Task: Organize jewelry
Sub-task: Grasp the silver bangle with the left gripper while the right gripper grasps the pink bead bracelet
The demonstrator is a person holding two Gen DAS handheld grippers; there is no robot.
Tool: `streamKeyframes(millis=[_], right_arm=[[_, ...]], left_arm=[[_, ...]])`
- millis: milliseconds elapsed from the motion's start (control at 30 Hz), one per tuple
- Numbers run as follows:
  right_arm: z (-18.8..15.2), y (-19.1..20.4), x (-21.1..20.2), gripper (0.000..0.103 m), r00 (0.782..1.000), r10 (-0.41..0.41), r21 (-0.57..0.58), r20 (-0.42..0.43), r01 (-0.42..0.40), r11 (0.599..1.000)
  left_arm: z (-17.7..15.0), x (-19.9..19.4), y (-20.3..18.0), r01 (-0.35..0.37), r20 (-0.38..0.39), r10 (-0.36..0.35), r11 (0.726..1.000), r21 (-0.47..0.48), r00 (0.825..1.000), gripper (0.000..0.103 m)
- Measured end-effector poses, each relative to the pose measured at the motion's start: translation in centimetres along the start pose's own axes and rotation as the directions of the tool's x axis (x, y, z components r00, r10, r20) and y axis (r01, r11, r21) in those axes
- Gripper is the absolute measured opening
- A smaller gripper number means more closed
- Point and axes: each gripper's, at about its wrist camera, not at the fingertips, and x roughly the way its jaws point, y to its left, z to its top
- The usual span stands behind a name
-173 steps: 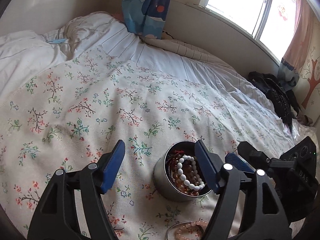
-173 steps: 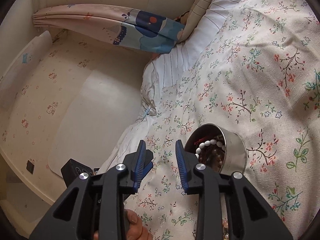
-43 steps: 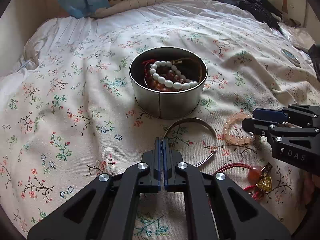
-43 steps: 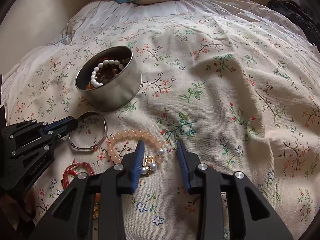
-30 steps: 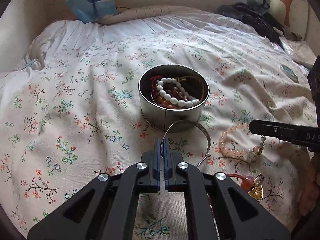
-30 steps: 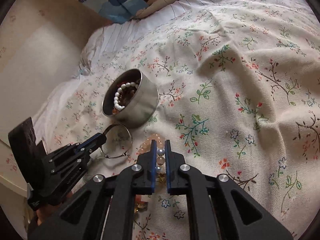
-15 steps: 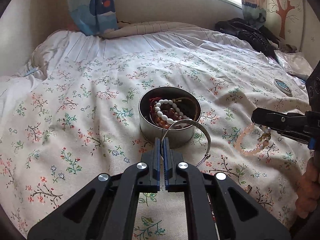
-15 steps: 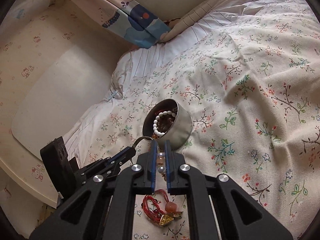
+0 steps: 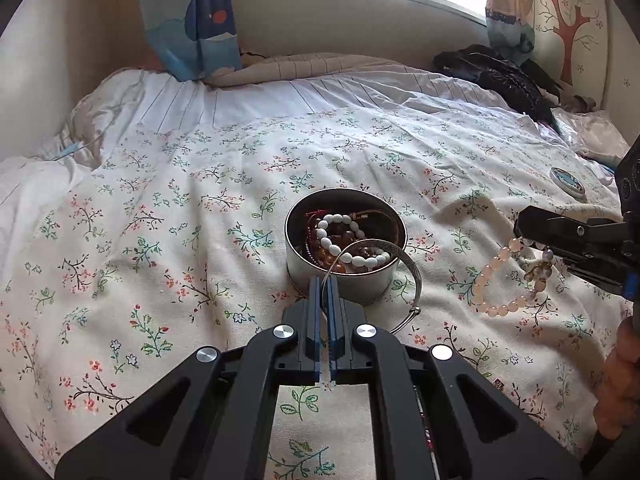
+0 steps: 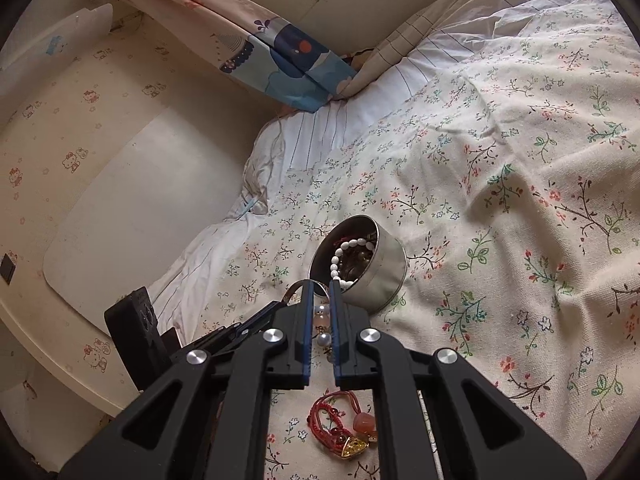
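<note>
The floral bedspread (image 9: 168,216) is now lying well below both grippers, where a second ago they were working right down at its surface. Both are rising and carrying a piece each, so two of the loose pieces are off the cloth and likely heading for storage.

The round metal tin (image 9: 346,276) is sitting just ahead of the left gripper (image 9: 325,286), already holding a white bead bracelet (image 9: 340,240) and darker beads. That gripper is clamping the silver bangle (image 9: 396,276) between nearly closed jaws, the hoop hanging forward and to its right, its far arc overlapping the tin's near rim; whether it is touching I cannot tell.

The right gripper (image 10: 320,300) is pinching the pink bead bracelet (image 9: 500,276) by its pearl charm, the loop dangling below the narrow jaws, off to the right of the tin and clear of it.

Directly beneath the right gripper, the red cord bracelet (image 10: 344,424) with its gold charm is lying on the cloth, not yet collected.

The two tools are converging on one small opening, so crowding looks like the main risk. A small round lid-like disc (image 9: 566,184) is lying far to the right, out of the way.
</note>
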Motion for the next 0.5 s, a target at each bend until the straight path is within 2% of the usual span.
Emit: streamKeyframes(millis=[500], right_arm=[[0.41, 0.21, -0.16, 0.009, 0.998, 0.061, 0.019, 0.022, -0.062, 0.998]], left_arm=[[0.41, -0.24, 0.22, -0.006, 0.022, 0.006, 1.000, -0.011, 1.000, 0.003]])
